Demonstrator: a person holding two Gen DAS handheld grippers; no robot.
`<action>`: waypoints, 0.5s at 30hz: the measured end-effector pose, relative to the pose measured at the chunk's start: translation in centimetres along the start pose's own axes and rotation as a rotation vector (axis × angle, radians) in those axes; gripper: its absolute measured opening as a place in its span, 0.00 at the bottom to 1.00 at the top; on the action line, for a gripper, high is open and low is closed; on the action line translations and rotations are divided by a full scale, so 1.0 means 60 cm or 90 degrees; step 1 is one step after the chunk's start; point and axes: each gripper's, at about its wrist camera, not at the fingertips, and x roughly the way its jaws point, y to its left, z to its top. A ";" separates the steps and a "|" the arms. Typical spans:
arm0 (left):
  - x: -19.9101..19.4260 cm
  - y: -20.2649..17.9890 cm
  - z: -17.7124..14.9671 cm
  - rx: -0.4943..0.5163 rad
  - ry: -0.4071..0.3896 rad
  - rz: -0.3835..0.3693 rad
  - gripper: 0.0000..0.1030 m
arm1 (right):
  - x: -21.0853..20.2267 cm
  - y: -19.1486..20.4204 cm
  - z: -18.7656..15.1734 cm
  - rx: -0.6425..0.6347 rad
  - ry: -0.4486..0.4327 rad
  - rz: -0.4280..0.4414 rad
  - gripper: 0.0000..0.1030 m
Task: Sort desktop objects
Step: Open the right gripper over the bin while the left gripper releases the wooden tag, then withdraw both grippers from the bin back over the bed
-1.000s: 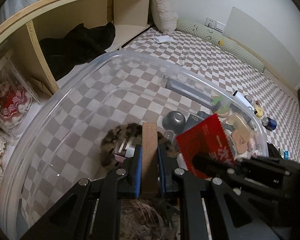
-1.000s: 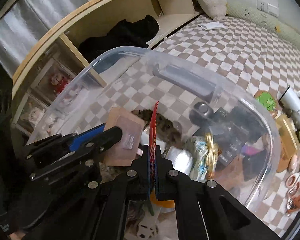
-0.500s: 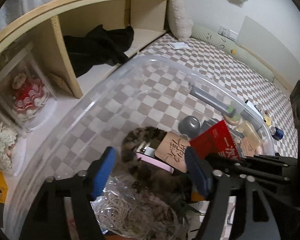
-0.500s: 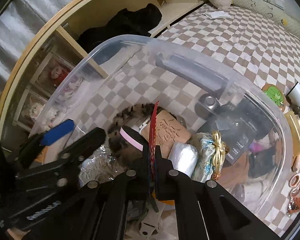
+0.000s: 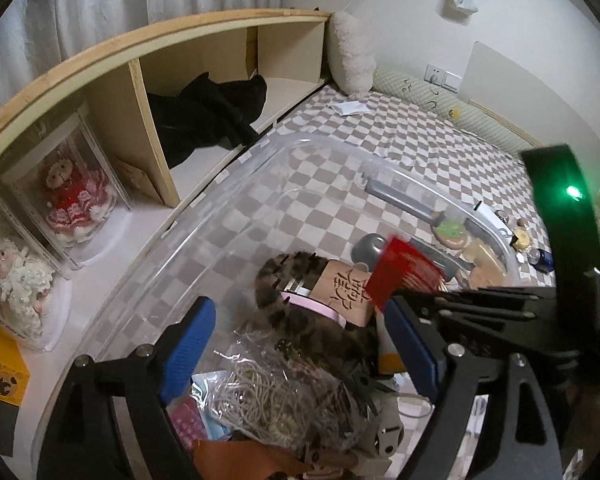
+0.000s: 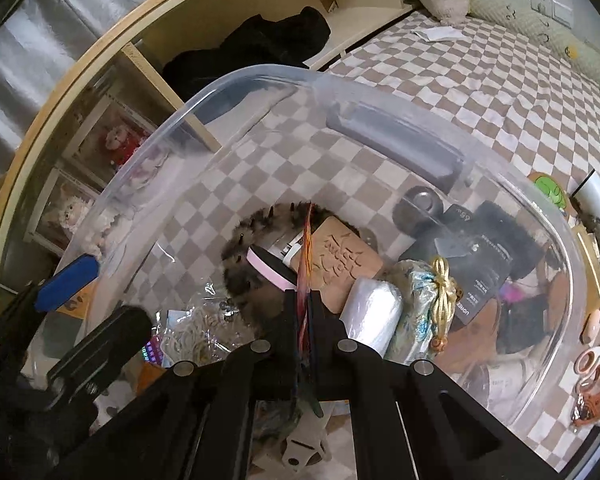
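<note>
left tongs [image 5: 300,344] just spread, wooden plaque [image 5: 346,290] beyond, free | right tongs [image 6: 305,300] clamp red card [image 6: 305,256]

red card [image 5: 400,276] blurred, bin [image 6: 420,120] btm cut off (right view)

wooden plaque [image 6: 336,262]: carved, flat in clear bin [image 6: 260,76] | red envelope [image 6: 305,264]: upright, edge-on, above bin

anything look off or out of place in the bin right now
Mostly a jumble. The wooden plaque lies tilted on the furry hair clip inside the clear bin, and the right gripper holds a red card on edge.
</note>
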 end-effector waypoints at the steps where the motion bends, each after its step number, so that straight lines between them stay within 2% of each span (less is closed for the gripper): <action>1: -0.005 -0.001 -0.001 0.005 -0.006 0.004 0.84 | -0.002 0.003 0.001 -0.003 -0.003 -0.003 0.04; 6: -0.022 0.000 -0.004 0.019 -0.026 0.021 0.84 | -0.010 0.010 0.006 0.001 -0.013 -0.005 0.04; 11: -0.026 0.003 -0.005 0.021 -0.031 0.022 0.84 | -0.021 0.014 0.004 -0.014 -0.028 -0.039 0.07; 13: -0.029 0.001 -0.006 0.023 -0.034 0.023 0.84 | -0.028 0.013 0.000 -0.018 -0.034 -0.046 0.46; 14: -0.032 0.002 -0.006 0.022 -0.042 0.035 0.86 | -0.033 0.013 -0.003 -0.019 -0.040 -0.070 0.81; 15: -0.036 0.003 -0.006 0.020 -0.051 0.049 0.92 | -0.039 0.011 -0.007 -0.025 -0.057 -0.101 0.95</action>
